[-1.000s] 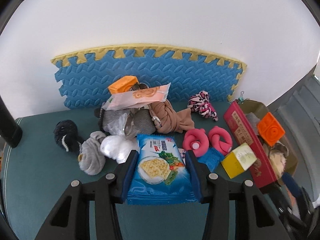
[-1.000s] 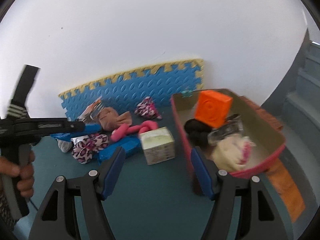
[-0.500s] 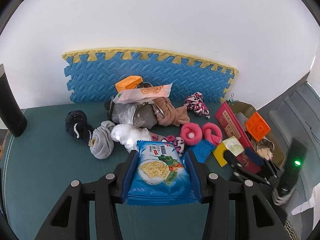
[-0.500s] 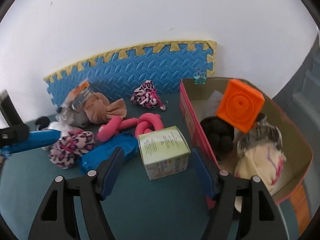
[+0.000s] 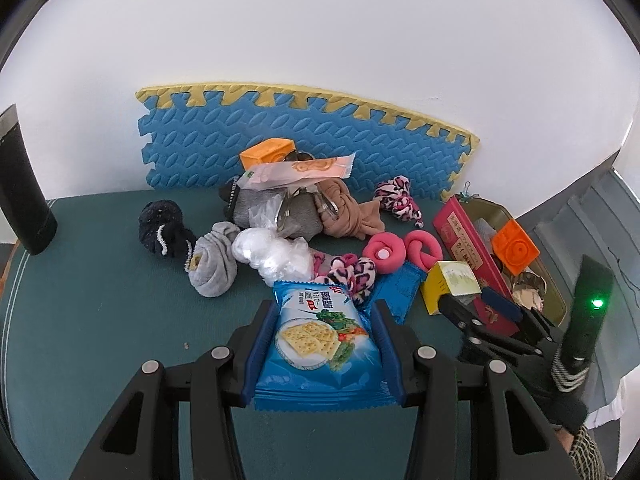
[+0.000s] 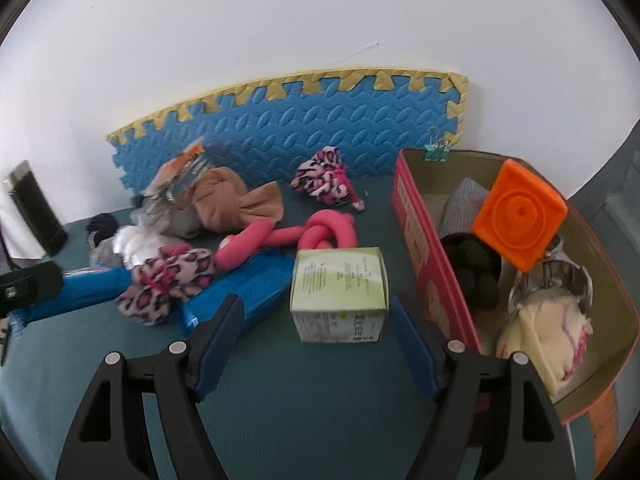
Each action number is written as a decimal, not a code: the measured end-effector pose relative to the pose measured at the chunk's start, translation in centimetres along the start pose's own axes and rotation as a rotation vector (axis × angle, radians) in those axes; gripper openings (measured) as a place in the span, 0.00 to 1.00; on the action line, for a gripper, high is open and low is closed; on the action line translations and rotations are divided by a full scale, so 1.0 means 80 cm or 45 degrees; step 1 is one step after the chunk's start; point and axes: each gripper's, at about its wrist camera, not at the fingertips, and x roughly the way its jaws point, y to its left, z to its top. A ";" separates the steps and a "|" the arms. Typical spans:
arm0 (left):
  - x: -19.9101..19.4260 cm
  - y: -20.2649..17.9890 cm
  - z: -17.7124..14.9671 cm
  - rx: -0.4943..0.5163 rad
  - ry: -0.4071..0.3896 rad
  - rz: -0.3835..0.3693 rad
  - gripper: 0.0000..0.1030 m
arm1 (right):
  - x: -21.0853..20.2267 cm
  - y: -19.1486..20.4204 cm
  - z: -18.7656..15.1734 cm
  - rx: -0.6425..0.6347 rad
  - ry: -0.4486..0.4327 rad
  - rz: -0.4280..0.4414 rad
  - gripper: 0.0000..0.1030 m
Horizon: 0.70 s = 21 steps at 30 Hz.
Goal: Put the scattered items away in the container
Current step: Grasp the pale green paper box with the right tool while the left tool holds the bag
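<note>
So the left gripper (image 5: 324,344) has its pads clamped on a blue cracker packet (image 5: 320,344), bottom centre of its own view, held clear of the pile. The right gripper (image 6: 316,340) is spread wide with nothing between the fingers; its jaws have just been opening, and the small green-and-yellow box (image 6: 339,292) sits just past the tips in the middle of that frame, not touched yet. The container (image 6: 416,240), a red-sided cardboard box, fills the right side of the right wrist view and already has an orange square block (image 6: 520,220), a black sock ball (image 6: 476,268) and a cream bundle (image 6: 544,320) in it.

Stuff that I reckon could go sideways:

- The small box sits right next to the container's red wall. The finger on that side has barely any room, so it might catch the wall and shove the whole container, or land on top of the box and tip it.
- A blue flat packet (image 6: 240,284) lies just left of the box. The other finger could snag it and drag it along.
- The cracker packet is slick film and puffy, gripped by its sides. Squeeze too little and it slides out on the way over; too much and the crackers crack.
- Both grippers heading for the same corner at once looks like a bump waiting to happen.
- The container's already crowded at the near end, so things might perch on the rim.
</note>
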 end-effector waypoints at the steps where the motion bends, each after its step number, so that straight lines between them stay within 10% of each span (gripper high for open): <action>1: 0.000 0.001 -0.001 -0.003 0.002 -0.001 0.48 | -0.002 -0.002 0.000 0.012 0.005 0.017 0.77; 11: -0.006 0.009 -0.006 -0.024 0.002 -0.013 0.48 | 0.026 0.005 0.008 -0.080 0.034 -0.195 0.76; 15: -0.008 0.011 -0.006 -0.027 -0.002 -0.018 0.48 | 0.034 0.019 -0.001 -0.178 0.057 -0.298 0.59; 21: -0.008 0.010 -0.009 -0.028 0.001 -0.033 0.48 | 0.015 0.018 -0.008 -0.154 0.031 -0.235 0.54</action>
